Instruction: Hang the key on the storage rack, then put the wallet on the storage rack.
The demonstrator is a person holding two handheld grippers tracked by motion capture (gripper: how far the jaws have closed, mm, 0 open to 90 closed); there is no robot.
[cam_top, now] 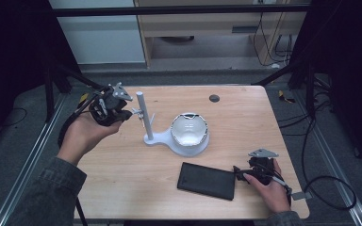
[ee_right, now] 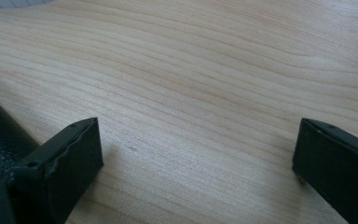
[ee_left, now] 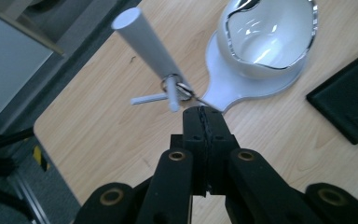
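My left fingers (ee_left: 204, 112) pinch shut on a thin chain hanging from the white stand's (ee_left: 149, 44) peg; my right fingers (ee_right: 196, 154) rest wide open, empty, on the tabletop (ee_right: 214, 70).

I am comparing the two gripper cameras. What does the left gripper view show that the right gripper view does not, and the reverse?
Left gripper view alone: the left gripper, jaws shut, tips at a thin metal ring hung on a peg of the white stand with an upright post; a glossy white bowl with a silver rim on its base. Right gripper view alone: the right gripper, jaws wide open above bare wood. Both: the light wooden table and the flat black case.
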